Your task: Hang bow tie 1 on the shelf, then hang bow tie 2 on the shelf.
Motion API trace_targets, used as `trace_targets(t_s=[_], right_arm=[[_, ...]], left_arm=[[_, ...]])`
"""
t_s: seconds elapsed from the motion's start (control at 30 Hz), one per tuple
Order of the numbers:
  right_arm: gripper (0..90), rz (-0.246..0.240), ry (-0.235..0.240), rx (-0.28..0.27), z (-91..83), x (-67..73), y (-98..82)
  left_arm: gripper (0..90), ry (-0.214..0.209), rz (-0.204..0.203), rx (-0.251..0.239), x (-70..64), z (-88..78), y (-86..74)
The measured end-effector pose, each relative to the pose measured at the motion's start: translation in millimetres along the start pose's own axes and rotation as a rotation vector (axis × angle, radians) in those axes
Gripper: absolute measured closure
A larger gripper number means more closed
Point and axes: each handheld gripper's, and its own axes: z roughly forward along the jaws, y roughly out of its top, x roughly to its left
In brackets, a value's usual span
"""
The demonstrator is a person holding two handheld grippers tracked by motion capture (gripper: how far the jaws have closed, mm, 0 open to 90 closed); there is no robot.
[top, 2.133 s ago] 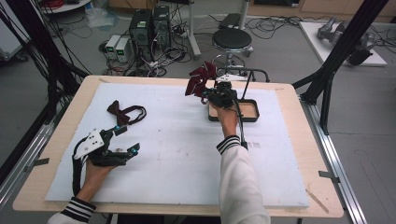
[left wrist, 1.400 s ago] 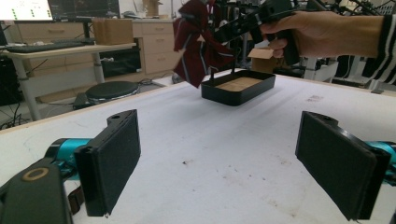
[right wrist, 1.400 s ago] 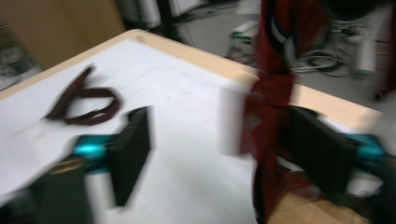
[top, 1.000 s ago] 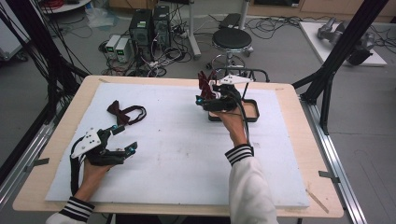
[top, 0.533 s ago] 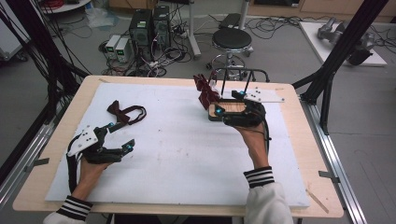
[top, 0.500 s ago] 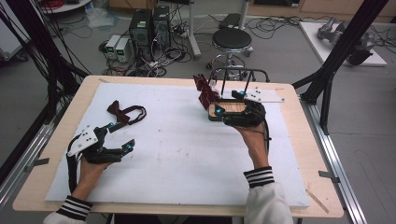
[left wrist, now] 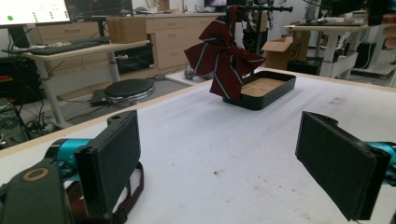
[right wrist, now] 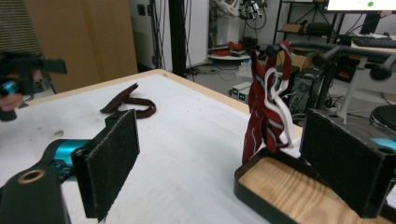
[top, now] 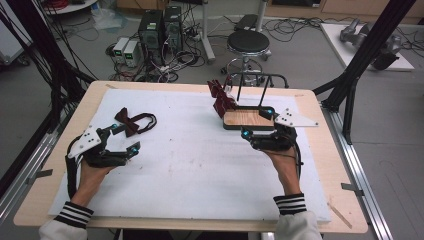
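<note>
On the white mat (top: 190, 165), a rack (top: 250, 117) carries a hanging red bow tie (top: 221, 97). Right gripper (top: 260, 127) sits beside its tray, jaws apart, empty. Left gripper (top: 122, 142), jaws apart, lies near a second bow tie (top: 131, 121).

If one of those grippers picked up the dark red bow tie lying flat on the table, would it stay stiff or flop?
The bow tie would probably flop: it is soft cloth with a loose strap curled beside it. It looks light, and the strap would likely dangle. The padded fingers should grip it without slipping.
</note>
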Motion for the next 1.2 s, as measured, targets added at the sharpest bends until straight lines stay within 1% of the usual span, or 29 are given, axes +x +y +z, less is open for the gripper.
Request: trace_targets(t_s=[0.03,0.07,0.1,0.13,0.17,0.23,0.3,0.33,0.4,0.5,0.6,0.63,0.73,1.0,1.1,1.13,1.17,1.2], right_arm=[[11.3,-0.016,-0.007,0.009,-3.4,2.7,-5.3],[11.3,-0.016,-0.007,0.009,-3.4,2.7,-5.3],[11.3,-0.03,-0.006,0.002,-5.2,4.4,-8.2],[11.3,-0.026,-0.005,0.001,-9.4,8.7,-13.4],[11.3,-0.035,-0.006,-0.004,-11.2,9.7,-15.9],[11.3,-0.028,-0.006,-0.005,-13.1,11.4,-18.3],[11.2,-0.025,-0.008,-0.015,-17.4,13.8,-26.1],[11.2,-0.025,-0.008,-0.015,-17.4,13.8,-26.1],[11.3,-0.022,-0.018,-0.008,-19.7,14.9,-32.9],[11.3,-0.008,-0.016,-0.012,-22.0,16.2,-37.7],[11.2,-0.009,-0.018,-0.018,-22.6,16.2,-38.9],[11.3,-0.006,-0.016,-0.009,-22.8,16.8,-39.0],[11.3,-0.006,-0.016,-0.012,-22.0,16.0,-39.2],[11.3,-0.003,-0.015,-0.007,-21.4,14.9,-39.9],[11.3,0.0,-0.019,-0.009,-22.1,13.9,-40.0],[11.3,0.003,-0.017,-0.008,-22.3,13.9,-39.9],[11.3,0.004,-0.019,-0.008,-22.4,14.0,-39.9],[11.2,0.0,-0.023,-0.008,-22.3,13.6,-40.0]], left_arm=[[14.5,0.004,0.001,0.001,0.8,-0.5,1.0],[14.5,0.006,0.004,0.002,1.7,-0.9,1.7],[14.4,0.006,0.006,0.006,2.6,-1.1,2.3],[14.5,0.009,0.006,0.005,3.4,-1.3,2.5],[14.5,0.009,0.002,0.006,4.7,-1.5,2.5],[14.5,0.011,0.007,0.008,5.4,-1.4,2.4],[14.5,0.01,0.005,0.012,5.6,-0.6,1.6],[14.5,0.009,0.005,0.015,5.4,-0.4,1.4],[14.5,0.008,0.008,0.016,5.4,0.7,0.9],[14.5,0.012,0.008,0.018,4.3,0.7,1.0],[14.5,0.012,0.012,0.018,4.2,0.1,1.5],[14.5,0.013,0.012,0.017,4.2,0.0,1.5],[14.5,0.013,0.014,0.017,4.8,-0.1,1.4],[14.5,0.017,0.01,0.015,6.3,1.0,0.8],[14.5,0.018,0.013,0.025,7.8,0.9,2.0],[14.5,0.016,0.022,0.045,10.2,1.3,4.8],[14.5,0.016,0.022,0.045,10.2,1.3,4.8],[14.5,0.019,0.026,0.059,12.0,1.5,6.9]])
